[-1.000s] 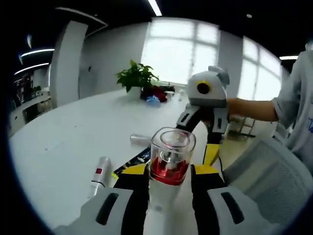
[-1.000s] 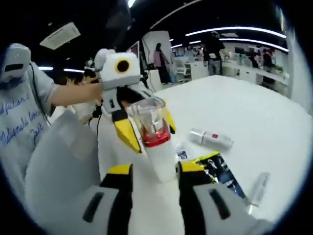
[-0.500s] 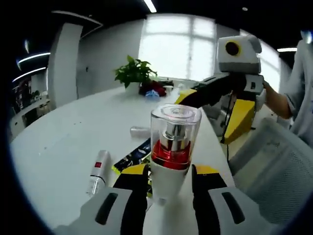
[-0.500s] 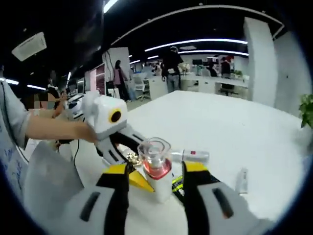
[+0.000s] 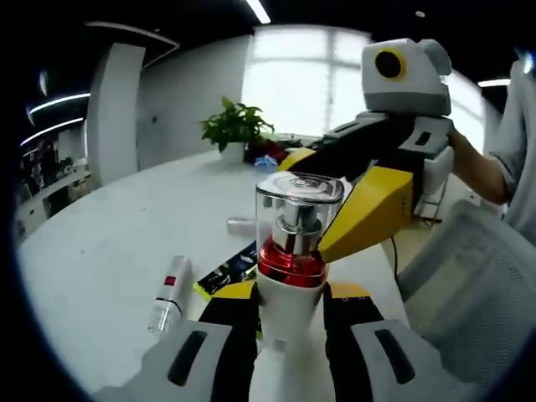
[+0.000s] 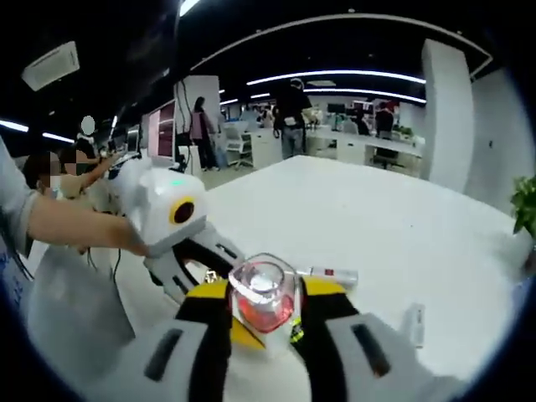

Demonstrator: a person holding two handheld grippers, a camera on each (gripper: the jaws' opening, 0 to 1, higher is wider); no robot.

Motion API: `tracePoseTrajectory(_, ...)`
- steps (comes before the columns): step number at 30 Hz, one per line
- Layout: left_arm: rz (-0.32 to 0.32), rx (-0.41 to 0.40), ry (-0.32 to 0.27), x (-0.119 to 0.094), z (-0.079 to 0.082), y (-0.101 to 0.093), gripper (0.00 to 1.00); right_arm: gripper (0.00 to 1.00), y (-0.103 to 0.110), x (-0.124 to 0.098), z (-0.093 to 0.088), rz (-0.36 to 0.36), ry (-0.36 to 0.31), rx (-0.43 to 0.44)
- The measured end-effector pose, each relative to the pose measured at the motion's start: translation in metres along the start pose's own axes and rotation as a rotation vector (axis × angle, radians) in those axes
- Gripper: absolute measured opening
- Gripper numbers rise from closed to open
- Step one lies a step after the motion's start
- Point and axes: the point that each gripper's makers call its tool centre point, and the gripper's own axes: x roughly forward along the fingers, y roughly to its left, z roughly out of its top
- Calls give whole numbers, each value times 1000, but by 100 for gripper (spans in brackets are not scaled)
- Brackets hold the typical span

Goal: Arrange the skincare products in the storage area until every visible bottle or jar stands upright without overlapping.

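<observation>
left hand-held gripper point(image 5: 287, 306) clamps the pump bottle point(image 5: 292, 251) upright; right hand-held gripper point(image 6: 264, 306) also closes around it.

white grippers point(image 5: 289, 314) — yellow-black jaws, grey sleeve point(image 5: 517, 134)
</observation>
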Motion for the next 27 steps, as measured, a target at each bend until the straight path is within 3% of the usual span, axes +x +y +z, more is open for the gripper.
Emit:
tracePoseTrajectory(14,51,3,-5,5,2,-1,26,29,-6,-6,-3,150,-6,-64)
tracePoseTrajectory(27,53,18,1,8,2,-2,26,30,-4,-8,-5,180,13,-79)
